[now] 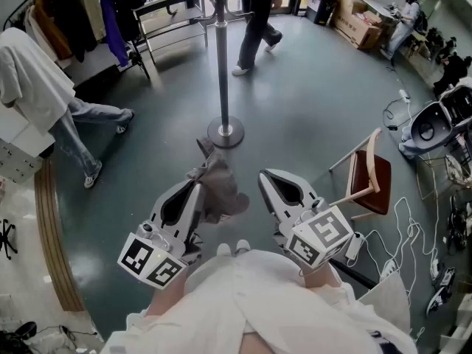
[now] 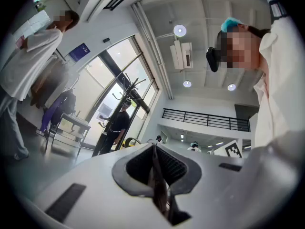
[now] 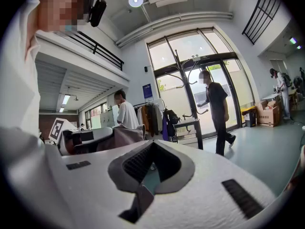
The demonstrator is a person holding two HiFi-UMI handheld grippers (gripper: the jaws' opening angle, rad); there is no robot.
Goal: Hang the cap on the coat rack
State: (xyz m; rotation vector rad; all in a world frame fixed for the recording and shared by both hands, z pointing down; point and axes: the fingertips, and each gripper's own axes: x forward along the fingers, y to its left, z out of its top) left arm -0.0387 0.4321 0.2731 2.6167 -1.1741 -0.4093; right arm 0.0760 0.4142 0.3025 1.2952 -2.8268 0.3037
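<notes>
**Head view is showing the cap pinched in the left tool**

The left tool [image 1: 196, 188] is squeezing its jaws together on the grey-brown cap [image 1: 221, 192]. The left gripper view is showing a thin fold of the cloth caught between the pads. The cap is hanging down from that tool's tip, in the space between the two tools. The right tool [image 1: 267, 177] is sitting just beside the cap, with its jaws together and nothing between them. The coat rack [image 1: 221, 57] is standing upright farther ahead, apart from the cap, with its round foot on the floor [image 1: 310, 102]. A chair [image 1: 367, 177] is standing off to the right. A person [image 1: 254, 21] is walking behind the rack.
</notes>
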